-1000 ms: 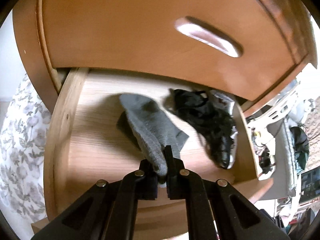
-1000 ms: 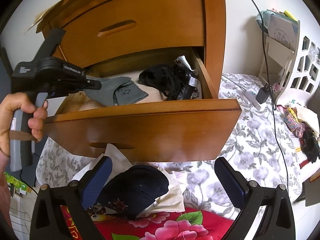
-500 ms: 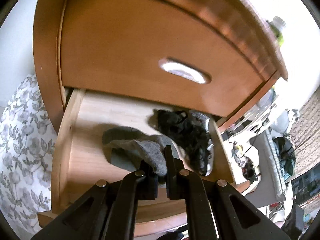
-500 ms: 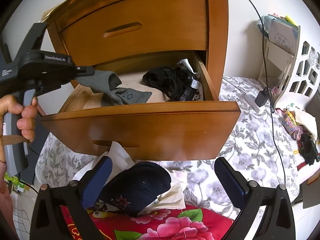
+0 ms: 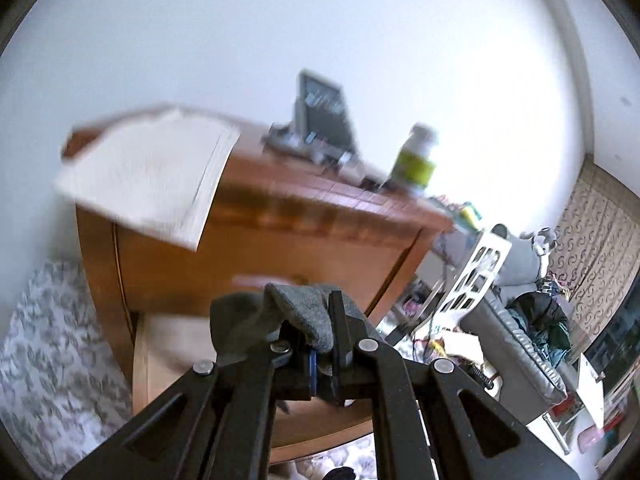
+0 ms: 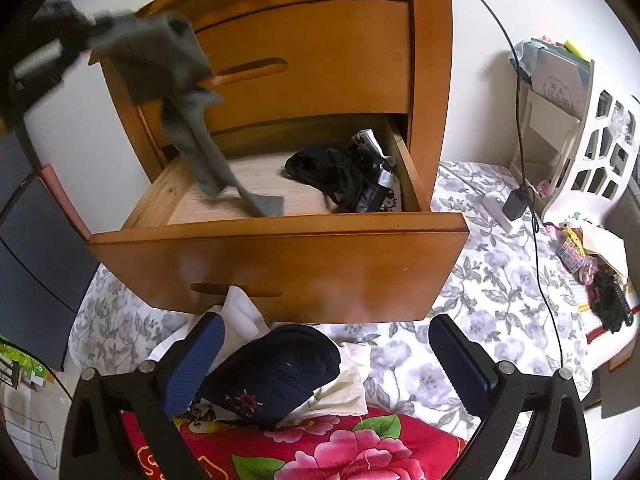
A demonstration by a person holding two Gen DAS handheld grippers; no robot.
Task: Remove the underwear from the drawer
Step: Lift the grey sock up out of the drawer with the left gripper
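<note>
The underwear (image 6: 176,80) is grey. The drawer (image 6: 280,264) is orange-brown wood. A pile of clothes (image 6: 344,180) inside is black. The sheet (image 6: 500,280) has grey flowers. The cap (image 6: 272,372) is dark blue. The blanket (image 6: 320,448) is red with pink flowers.

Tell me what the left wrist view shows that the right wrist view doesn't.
Left wrist only: the nightstand's top, with a paper stack, a bottle, and the left gripper shut on the grey underwear.

Right wrist only: the open drawer holding black garments, the open right gripper, a navy cap.

Both: the grey underwear, lifted.
</note>
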